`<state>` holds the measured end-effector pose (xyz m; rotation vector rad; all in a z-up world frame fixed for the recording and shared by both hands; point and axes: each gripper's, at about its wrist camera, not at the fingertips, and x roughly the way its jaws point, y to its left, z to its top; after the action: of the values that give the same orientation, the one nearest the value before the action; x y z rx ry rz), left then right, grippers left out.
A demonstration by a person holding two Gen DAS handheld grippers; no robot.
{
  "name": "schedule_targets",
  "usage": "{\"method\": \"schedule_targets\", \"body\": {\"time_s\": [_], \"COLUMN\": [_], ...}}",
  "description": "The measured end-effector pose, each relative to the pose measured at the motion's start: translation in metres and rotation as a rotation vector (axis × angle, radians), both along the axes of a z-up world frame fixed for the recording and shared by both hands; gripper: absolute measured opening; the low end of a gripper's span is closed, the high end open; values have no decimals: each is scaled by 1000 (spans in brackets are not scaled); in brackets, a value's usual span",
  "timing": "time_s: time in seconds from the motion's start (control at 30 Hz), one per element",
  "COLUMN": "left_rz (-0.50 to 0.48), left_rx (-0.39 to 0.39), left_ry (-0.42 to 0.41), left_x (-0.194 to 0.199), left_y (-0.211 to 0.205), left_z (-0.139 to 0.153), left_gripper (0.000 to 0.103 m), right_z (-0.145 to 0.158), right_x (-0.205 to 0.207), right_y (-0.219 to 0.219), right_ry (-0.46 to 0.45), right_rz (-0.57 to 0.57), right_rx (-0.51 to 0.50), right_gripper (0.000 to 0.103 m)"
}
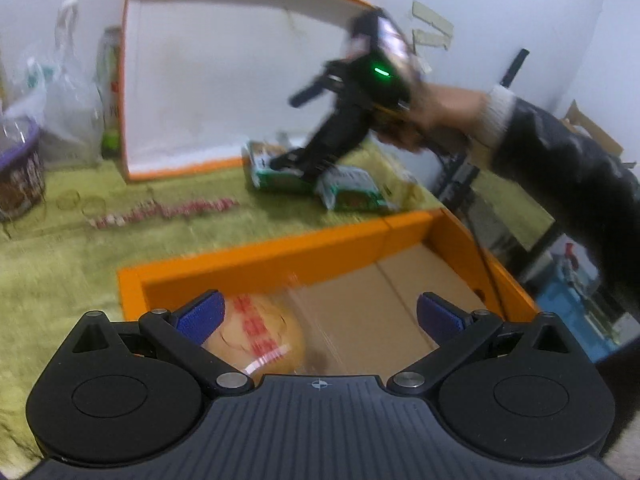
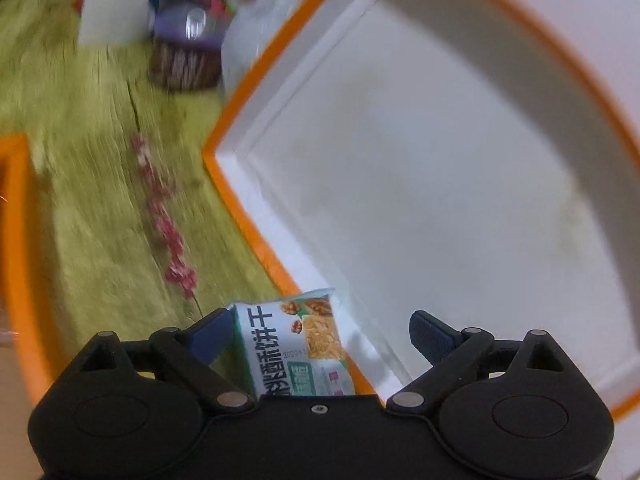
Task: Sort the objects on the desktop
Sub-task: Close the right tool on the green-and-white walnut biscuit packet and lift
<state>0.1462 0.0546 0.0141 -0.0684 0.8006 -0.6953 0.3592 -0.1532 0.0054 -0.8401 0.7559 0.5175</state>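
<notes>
Two green snack packets (image 1: 320,184) lie on the green cloth (image 1: 60,260) at about one o'clock from my left view, just beyond the far wall of the orange box (image 1: 256,256), and my right gripper (image 1: 296,160) is down on the nearer one. From its own camera that packet (image 2: 298,348) sits between wide-spread jaws, against the left pad, with nothing squeezed, so I judge the grasp is not yet made. My left gripper (image 1: 320,316) hangs over the box, jaws equally wide and holding nothing; a round pastry in clear wrap (image 1: 260,340) lies on the cardboard floor under its left pad, likely already sorted. The box interior is otherwise bare toward three o'clock, giving room to drop the packets. At twelve o'clock the white lid with orange rim (image 1: 224,92) leans upright, its edge just beside the packet, which crowds the right finger's closing path. A line of red bits (image 1: 168,210) crosses the cloth at ten o'clock.
</notes>
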Motion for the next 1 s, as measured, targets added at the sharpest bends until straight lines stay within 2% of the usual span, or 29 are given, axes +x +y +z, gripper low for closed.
{"method": "schedule_targets", "body": {"time_s": [0.13, 0.3, 0.43, 0.57, 0.6, 0.63, 0.67, 0.83, 0.93, 1.0], "left_rz": [-10, -19, -19, -16, -16, -16, -16, -16, -17, -15], "left_rx": [56, 46, 46, 47, 45, 44, 43, 38, 33, 34], "left_ry": [-23, -28, -17, -13, -13, -14, -14, -16, -15, -14], "left_x": [-8, -10, -8, -8, -8, -8, -8, -10, -10, -10], "left_y": [-4, -2, -1, -1, -1, -1, -1, -1, -1, -1], "left_z": [-5, -7, -12, -14, -14, -14, -14, -14, -14, -15], "left_gripper": [103, 103, 103, 103, 103, 103, 103, 103, 103, 103], "right_z": [-3, 4, -2, -22, -23, -22, -20, -10, -1, 3], "right_x": [26, 41, 36, 38, 39, 41, 42, 49, 52, 56], "right_y": [-2, -10, -10, -10, -11, -11, -11, -14, -15, -17], "right_ry": [83, 238, 290, 343, 350, 358, 361, 382, 397, 414], "right_rz": [-22, -45, 16, 5, -4, -13, -30, -177, -284, -399], "right_rx": [27, 88, 19, -61, -44, -22, -4, 80, 166, 227], "right_gripper": [94, 91, 92, 91, 93, 86, 81, 73, 73, 72]}}
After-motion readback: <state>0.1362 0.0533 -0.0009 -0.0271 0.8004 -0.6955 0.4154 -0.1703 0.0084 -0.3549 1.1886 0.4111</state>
